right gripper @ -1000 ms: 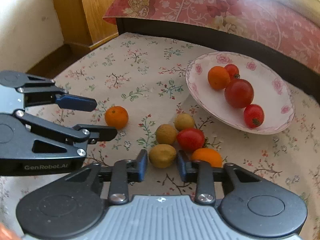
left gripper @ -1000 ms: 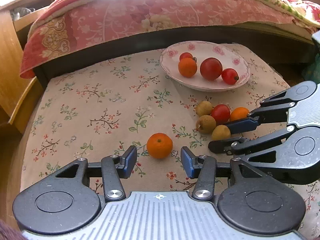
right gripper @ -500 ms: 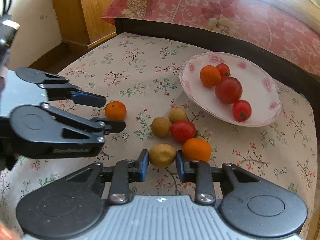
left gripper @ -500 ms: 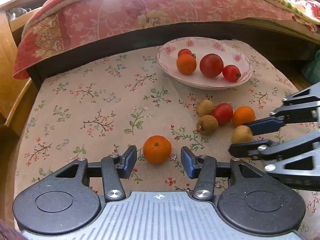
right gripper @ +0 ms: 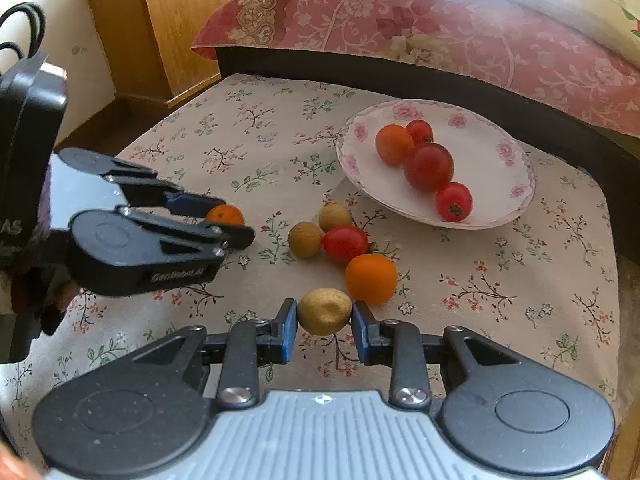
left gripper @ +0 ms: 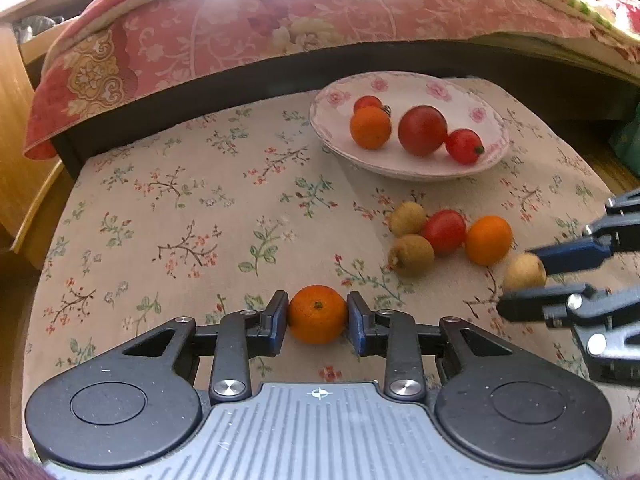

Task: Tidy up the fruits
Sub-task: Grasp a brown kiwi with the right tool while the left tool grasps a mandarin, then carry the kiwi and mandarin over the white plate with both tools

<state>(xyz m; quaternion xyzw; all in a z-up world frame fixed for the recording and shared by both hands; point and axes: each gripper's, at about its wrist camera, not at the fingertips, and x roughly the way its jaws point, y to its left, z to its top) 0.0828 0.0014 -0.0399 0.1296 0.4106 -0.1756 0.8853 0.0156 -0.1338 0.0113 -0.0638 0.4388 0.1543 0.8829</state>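
Left wrist: bare floral tablecloth [left gripper: 168, 216] left of the plate [left gripper: 492, 148]

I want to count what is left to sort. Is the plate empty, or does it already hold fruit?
Not empty. The plate holds four fruits: one orange and three tomatoes, small, large and small.

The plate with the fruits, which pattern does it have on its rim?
Pink roses on the white plate, seen best in the right wrist view.
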